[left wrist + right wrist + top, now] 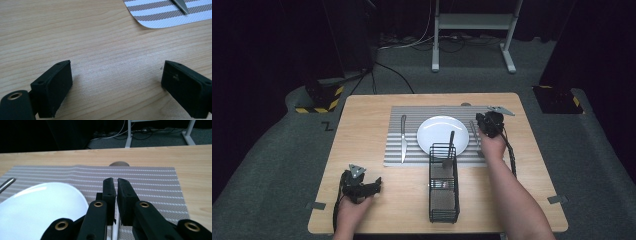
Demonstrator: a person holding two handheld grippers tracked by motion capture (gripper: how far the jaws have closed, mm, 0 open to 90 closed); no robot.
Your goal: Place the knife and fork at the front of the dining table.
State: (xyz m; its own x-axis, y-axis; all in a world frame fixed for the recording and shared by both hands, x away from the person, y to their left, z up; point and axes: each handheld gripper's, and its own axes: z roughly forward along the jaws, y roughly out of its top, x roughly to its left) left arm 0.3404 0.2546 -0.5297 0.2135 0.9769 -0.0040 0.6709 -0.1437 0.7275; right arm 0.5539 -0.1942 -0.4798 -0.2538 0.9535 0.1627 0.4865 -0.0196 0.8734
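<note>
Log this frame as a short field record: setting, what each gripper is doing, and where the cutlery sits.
setting: wooden table with a striped placemat and white plate
right gripper: jaws shut on a slim silver utensil to the right of the plate
left gripper: jaws open over bare table, holding nothing
knife: on the placemat, left of the plate
wire caddy: in front of the plate, one dark-handled utensil inside

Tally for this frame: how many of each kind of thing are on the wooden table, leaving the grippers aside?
Round white plate: 1
Grey striped placemat: 1
Black wire basket: 1
Utensils: 3 (silver knife; silver utensil right of the plate; dark-handled utensil in the basket)
Total: 6
</note>
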